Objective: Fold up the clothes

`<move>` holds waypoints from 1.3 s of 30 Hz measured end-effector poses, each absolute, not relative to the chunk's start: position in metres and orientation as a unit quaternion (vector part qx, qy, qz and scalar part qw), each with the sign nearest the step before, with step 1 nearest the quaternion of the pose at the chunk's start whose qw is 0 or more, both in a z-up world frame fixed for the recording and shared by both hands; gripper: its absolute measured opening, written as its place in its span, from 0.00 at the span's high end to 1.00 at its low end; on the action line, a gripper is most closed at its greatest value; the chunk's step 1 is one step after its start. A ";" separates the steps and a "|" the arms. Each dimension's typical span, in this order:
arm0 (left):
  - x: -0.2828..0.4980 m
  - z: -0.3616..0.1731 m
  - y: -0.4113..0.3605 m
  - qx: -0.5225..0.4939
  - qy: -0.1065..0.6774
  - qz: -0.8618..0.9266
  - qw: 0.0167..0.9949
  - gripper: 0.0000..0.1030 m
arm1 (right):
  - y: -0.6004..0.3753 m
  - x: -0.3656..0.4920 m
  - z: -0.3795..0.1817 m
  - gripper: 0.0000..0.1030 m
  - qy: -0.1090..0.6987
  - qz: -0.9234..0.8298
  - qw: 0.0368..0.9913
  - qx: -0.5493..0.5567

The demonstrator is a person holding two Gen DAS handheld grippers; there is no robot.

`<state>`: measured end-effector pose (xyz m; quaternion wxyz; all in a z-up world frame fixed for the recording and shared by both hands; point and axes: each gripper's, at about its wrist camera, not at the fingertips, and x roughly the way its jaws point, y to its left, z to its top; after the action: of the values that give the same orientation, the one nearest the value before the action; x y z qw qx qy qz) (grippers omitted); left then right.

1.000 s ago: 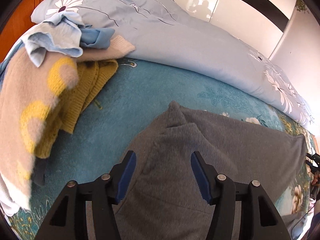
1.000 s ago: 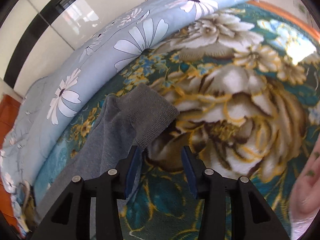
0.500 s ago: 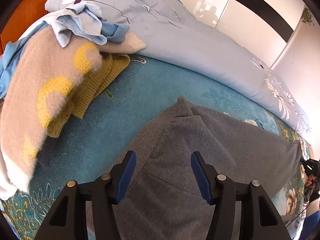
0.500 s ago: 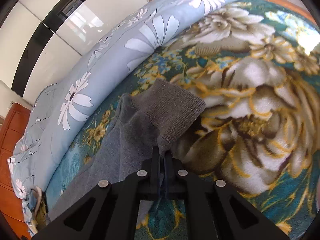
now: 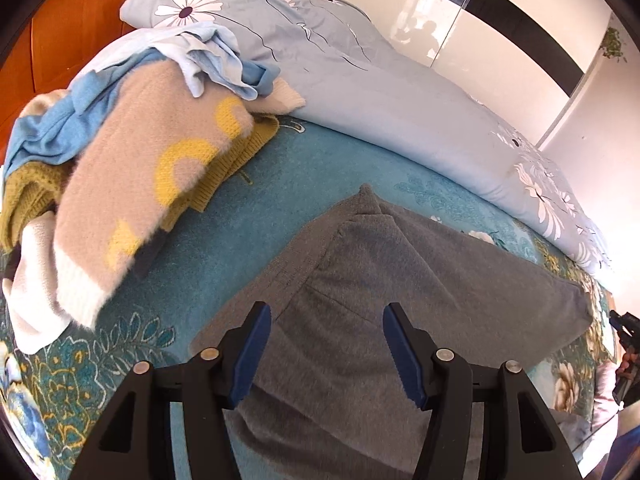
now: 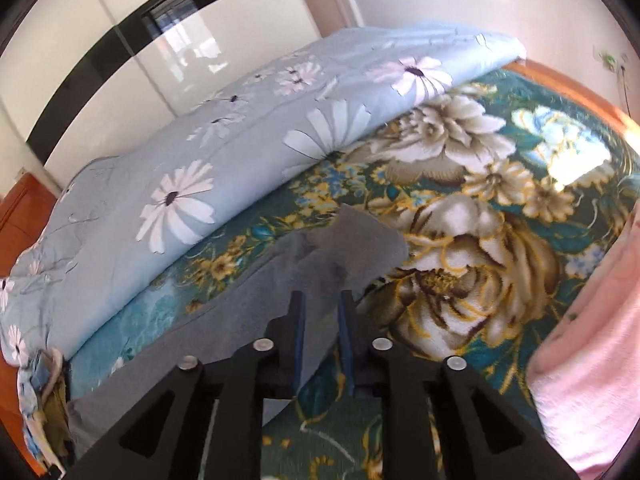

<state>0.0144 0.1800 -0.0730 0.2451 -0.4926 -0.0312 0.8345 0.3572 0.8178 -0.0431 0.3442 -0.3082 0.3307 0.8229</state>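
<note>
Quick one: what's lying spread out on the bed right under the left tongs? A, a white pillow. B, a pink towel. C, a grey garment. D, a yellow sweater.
C: the grey garment lies flat on the teal bedspread beneath the open left tongs.

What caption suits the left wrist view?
Open left gripper above grey trousers on teal bedspread, unfolded clothes pile beside.
</note>
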 end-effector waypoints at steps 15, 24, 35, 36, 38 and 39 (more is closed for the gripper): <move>0.051 -0.163 0.103 -0.567 -0.160 0.778 0.217 0.36 | 0.658 0.585 -0.094 0.54 0.364 0.786 0.312 -0.390; 0.043 -0.165 0.114 -0.558 -0.215 0.768 0.230 0.54 | 0.643 0.626 -0.141 0.54 0.505 0.753 0.261 -0.332; 0.042 -0.160 0.105 -0.533 -0.290 0.756 0.245 0.91 | 0.648 0.595 -0.138 0.96 0.526 0.758 0.248 -0.297; 0.042 -0.151 0.106 -0.526 -0.299 0.756 0.251 0.91 | 0.651 0.592 -0.127 0.97 0.520 0.768 0.244 -0.285; 0.042 -0.133 0.106 -0.510 -0.316 0.756 0.262 0.92 | 0.658 0.584 -0.100 0.97 0.504 0.790 0.236 -0.258; 0.041 -0.123 0.107 -0.504 -0.326 0.753 0.267 0.92 | 0.663 0.579 -0.086 0.97 0.496 0.800 0.233 -0.245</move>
<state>0.0406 0.1069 -0.1228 0.2674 -0.5043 -0.3264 0.7534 0.5787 0.6630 -0.0861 0.2331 -0.2445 0.4960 0.7999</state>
